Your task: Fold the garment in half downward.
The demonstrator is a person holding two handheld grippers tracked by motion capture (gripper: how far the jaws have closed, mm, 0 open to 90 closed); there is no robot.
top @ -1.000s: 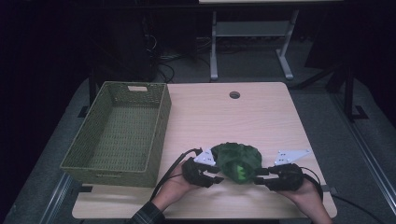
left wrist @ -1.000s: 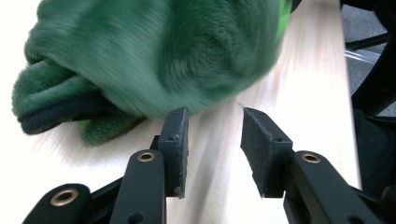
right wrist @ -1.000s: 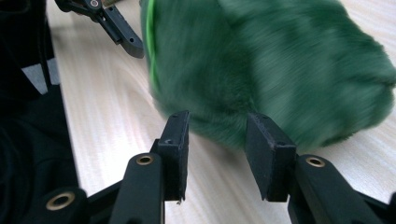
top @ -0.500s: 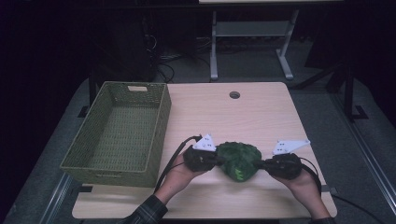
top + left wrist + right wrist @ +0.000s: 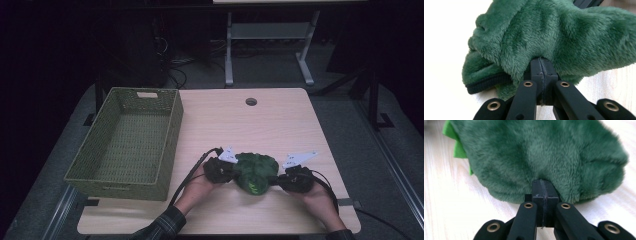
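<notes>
Lab or recording room, dim. Bare wooden worktop (image 5: 280, 120) with a cable hole (image 5: 251, 101) stands on grey carpet (image 5: 345, 80), lit from above. Cables (image 5: 175, 62) trail on the floor behind it, beside a metal desk frame (image 5: 270, 45).

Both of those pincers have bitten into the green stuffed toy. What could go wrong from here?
1. Each gripper, left gripper and right gripper, seems to pinch only a small tuft of the green plush toy's fur, so the fabric could slip free when lifted.
2. The soft toy would likely sag between the two holds; uneven pulling could stretch a seam.
3. The woven basket has tall walls; a low carry might catch the toy on its rim.
</notes>
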